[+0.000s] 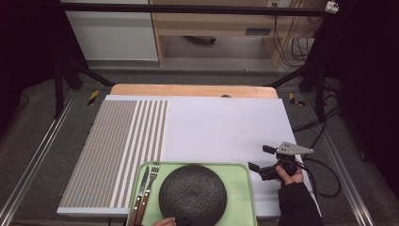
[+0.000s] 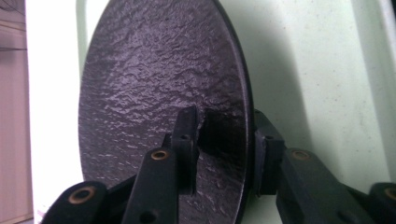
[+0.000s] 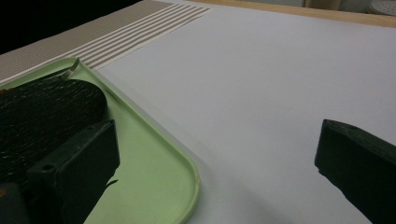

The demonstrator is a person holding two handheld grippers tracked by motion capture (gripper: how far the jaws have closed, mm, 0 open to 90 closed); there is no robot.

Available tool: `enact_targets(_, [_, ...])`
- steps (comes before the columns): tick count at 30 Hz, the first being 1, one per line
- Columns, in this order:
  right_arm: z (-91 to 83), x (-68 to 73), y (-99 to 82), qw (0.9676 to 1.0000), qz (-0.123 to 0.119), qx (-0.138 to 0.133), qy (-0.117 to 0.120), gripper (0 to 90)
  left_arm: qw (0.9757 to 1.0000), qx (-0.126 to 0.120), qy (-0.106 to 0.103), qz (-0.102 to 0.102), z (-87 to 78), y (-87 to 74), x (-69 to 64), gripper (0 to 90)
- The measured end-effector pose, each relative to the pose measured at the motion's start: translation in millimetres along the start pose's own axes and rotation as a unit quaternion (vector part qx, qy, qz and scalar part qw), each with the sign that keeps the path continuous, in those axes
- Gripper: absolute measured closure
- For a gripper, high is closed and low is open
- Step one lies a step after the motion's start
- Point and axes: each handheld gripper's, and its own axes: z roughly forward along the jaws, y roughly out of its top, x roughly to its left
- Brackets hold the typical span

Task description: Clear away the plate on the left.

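Black textured plate [image 1: 193, 194] sits on the green tray [image 1: 240, 181], lower frame; my left gripper [image 2: 219, 140] straddles its rim, jaws released, while my right gripper [image 1: 261, 160] waits open over the white surface [image 1: 226, 127].

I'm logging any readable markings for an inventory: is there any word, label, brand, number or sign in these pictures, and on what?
None can be read.
The round black textured plate, the pale green plastic tray, the wooden-handled knife and fork, the beige striped placemat and the white table surface show no print.
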Motion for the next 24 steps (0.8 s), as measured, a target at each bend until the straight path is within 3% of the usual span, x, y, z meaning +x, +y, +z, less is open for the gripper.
enact_targets(11, [-0.1,-0.1,0.0,1.0,0.0,0.0,0.0,0.3,1.0,0.002,-0.002,-0.006,-0.5,-0.9,2.9,55.3])
enact_targets(19, [0.0,0.0,0.0,1.0,0.0,0.001,0.0,0.3,0.9994,-0.004,-0.016,-0.032,-2.9,-2.5,7.7,42.8])
enact_targets(21, [0.0,0.0,0.0,1.0,0.0,0.001,0.0,0.3,0.9984,-0.024,-0.019,-0.047,-7.4,-2.5,10.3,39.3])
enact_targets(24, [0.1,0.0,0.0,1.0,0.0,0.001,0.0,0.3,0.998,-0.03,-0.02,-0.051,-9.8,-3.0,13.1,33.8])
